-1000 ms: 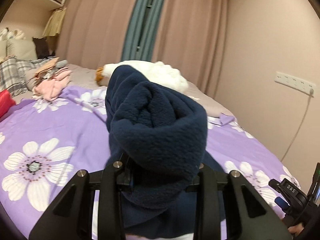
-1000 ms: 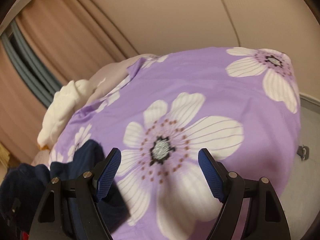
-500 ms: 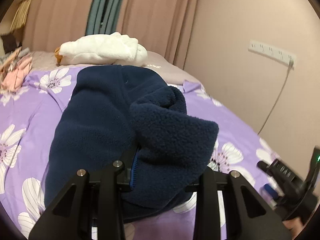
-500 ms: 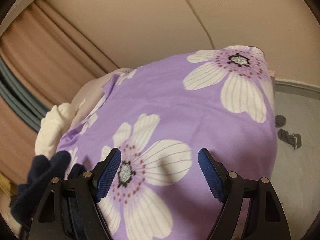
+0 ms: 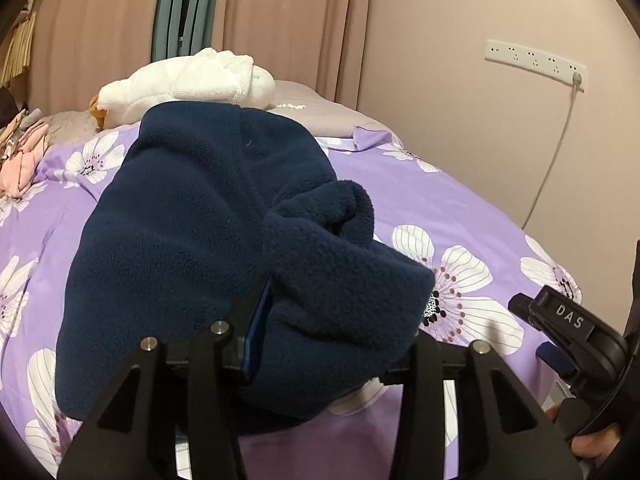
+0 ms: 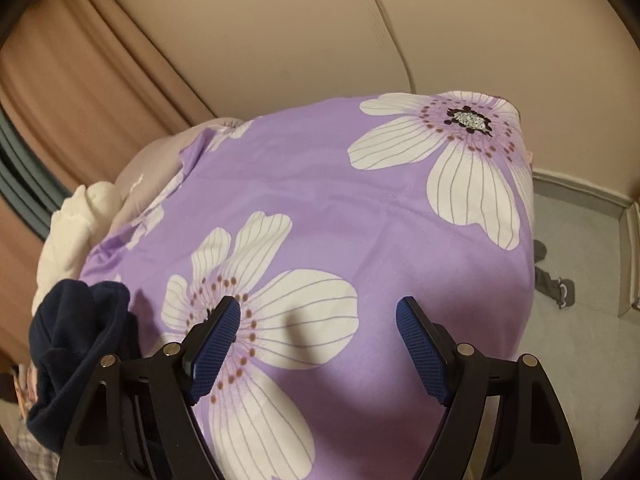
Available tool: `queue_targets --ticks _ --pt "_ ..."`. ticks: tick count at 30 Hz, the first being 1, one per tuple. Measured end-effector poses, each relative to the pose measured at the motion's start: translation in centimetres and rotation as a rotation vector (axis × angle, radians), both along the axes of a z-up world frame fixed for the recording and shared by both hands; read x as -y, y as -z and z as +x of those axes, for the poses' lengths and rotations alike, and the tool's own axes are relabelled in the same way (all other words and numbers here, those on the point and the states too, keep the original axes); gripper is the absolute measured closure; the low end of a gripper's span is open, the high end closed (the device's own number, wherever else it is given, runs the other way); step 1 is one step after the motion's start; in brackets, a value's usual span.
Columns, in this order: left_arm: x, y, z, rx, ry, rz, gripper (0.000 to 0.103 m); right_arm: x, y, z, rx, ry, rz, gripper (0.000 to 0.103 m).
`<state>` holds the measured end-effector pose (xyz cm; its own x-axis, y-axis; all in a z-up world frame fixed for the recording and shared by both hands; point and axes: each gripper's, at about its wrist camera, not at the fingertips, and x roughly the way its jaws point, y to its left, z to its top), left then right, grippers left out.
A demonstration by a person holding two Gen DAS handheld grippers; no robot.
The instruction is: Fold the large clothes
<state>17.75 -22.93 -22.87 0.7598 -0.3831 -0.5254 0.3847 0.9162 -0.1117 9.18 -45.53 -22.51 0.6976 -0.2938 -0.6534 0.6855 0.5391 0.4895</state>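
Note:
A navy fleece garment (image 5: 208, 240) lies bunched on the purple flowered bedspread (image 5: 460, 208). My left gripper (image 5: 332, 344) is shut on a thick fold of it, which fills and hides the space between the fingers. Part of the fleece shows at the left of the right wrist view (image 6: 76, 340). My right gripper (image 6: 318, 344) is open and empty, just above the bedspread (image 6: 320, 184) to the right of the garment. It also shows at the right edge of the left wrist view (image 5: 576, 340).
A white fluffy garment (image 5: 188, 84) lies at the far end of the bed. Pink clothes (image 5: 20, 156) sit at far left. A wall with a power strip (image 5: 536, 64) and cord runs along the right. Grey floor (image 6: 580, 320) lies beyond the bed's corner.
My left gripper has swung right and lowered the raised fleece, which now spreads over the bedspread. My right gripper has moved right, away from the garment, staying open.

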Motion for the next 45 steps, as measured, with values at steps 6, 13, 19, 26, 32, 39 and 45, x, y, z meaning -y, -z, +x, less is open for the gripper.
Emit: queue_targets --ticks 6,13,19,26,32,39,45 --pt "0.3 -0.2 -0.2 -0.007 -0.015 -0.006 0.063 0.4 0.1 -0.6 -0.061 0.058 -0.033 0.022" --pt "0.8 -0.8 0.5 -0.061 -0.065 -0.029 0.063 0.2 1.3 -1.1 -0.158 0.094 -0.002 0.022" --pt "0.9 -1.6 1.0 -0.120 -0.100 -0.061 0.063 -1.7 2.1 -1.3 -0.233 0.137 -0.043 0.022" --pt "1.6 -1.9 -0.6 -0.111 -0.085 0.009 0.047 -0.8 2.3 -1.8 -0.219 0.134 -0.023 0.022" --pt "-1.0 -5.1 -3.6 -0.150 0.100 -0.228 0.034 0.4 2.7 -2.6 -0.187 0.165 0.056 0.021" --pt "-7.6 -8.8 -4.8 -0.096 0.018 -0.291 0.029 -0.2 2.4 -2.5 -0.192 0.147 0.056 0.020" --pt "-14.5 -6.8 -1.8 -0.080 -0.277 -0.219 0.030 -1.4 0.4 -1.5 -0.118 0.029 -0.026 0.020"
